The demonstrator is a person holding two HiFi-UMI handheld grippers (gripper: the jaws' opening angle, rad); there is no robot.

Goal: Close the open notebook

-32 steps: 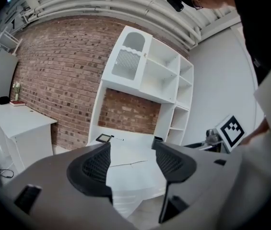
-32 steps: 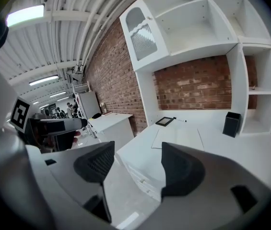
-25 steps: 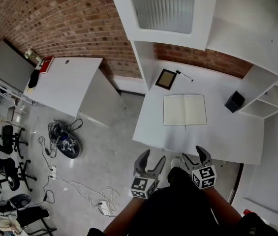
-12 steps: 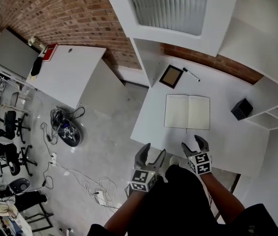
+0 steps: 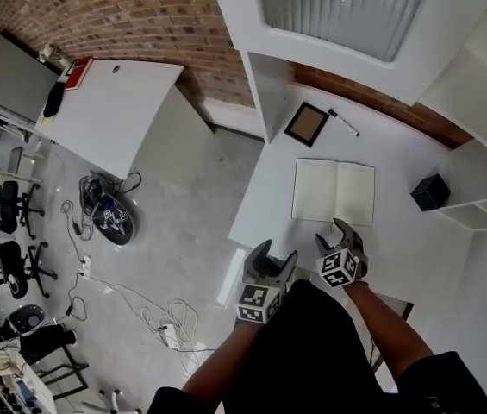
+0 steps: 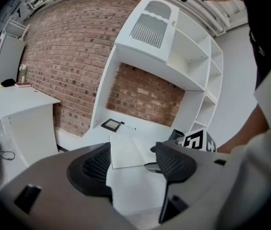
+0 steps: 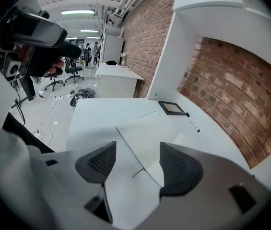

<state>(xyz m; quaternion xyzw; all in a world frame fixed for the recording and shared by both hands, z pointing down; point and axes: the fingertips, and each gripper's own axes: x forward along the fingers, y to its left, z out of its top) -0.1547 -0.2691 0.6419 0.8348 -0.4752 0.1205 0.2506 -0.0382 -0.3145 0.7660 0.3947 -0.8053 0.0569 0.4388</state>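
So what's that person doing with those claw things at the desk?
A person holds a gripper in each hand over a white desk where a notebook lies open and flat. The right gripper is at the notebook's near edge. Its jaws are apart and closing a little, with nothing pinched between them yet. The left gripper hangs open and empty by the desk's front edge. The notebook is not closed yet.

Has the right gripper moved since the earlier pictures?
Yes. The right gripper has come forward to the notebook's near edge; its jaws are closing with nothing between them.
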